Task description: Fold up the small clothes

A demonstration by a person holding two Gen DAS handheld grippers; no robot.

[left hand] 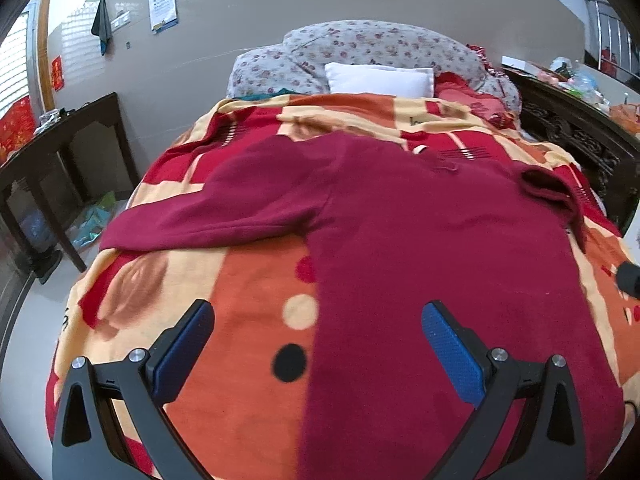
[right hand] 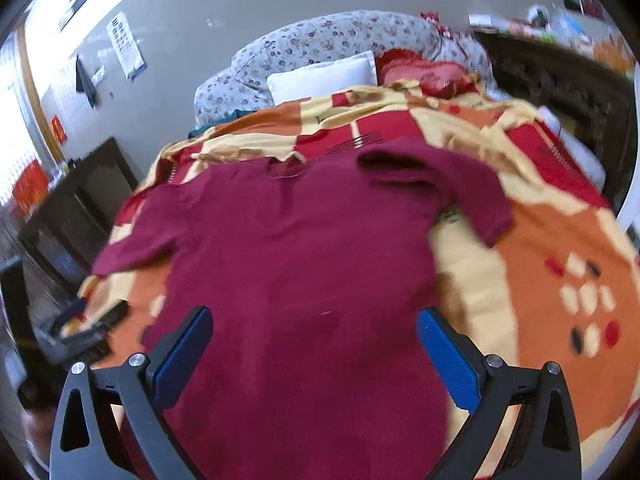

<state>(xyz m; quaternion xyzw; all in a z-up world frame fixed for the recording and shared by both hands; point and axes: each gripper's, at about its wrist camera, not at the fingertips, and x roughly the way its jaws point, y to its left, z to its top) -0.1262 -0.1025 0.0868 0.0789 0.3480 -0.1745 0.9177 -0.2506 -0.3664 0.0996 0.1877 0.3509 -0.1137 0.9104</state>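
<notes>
A dark red short-sleeved shirt (left hand: 420, 232) lies spread flat on a bed, collar toward the pillows, hem toward me. Its left sleeve (left hand: 208, 216) lies stretched out flat; its right sleeve (right hand: 472, 196) is crumpled near the shoulder. My left gripper (left hand: 318, 312) hovers open above the shirt's lower left edge, nothing between its blue pads (left hand: 452, 352). My right gripper (right hand: 314, 316) hovers open over the shirt's lower body (right hand: 304, 300), also holding nothing. The left gripper (right hand: 86, 328) shows as a dark blurred shape at the left in the right wrist view.
The bed carries an orange, red and cream patterned blanket (left hand: 248, 300). A white pillow (left hand: 380, 78) and a floral quilt (left hand: 360, 44) lie at the head. A dark wooden table (left hand: 60, 152) stands left of the bed, a dark carved headboard (left hand: 580, 136) at the right.
</notes>
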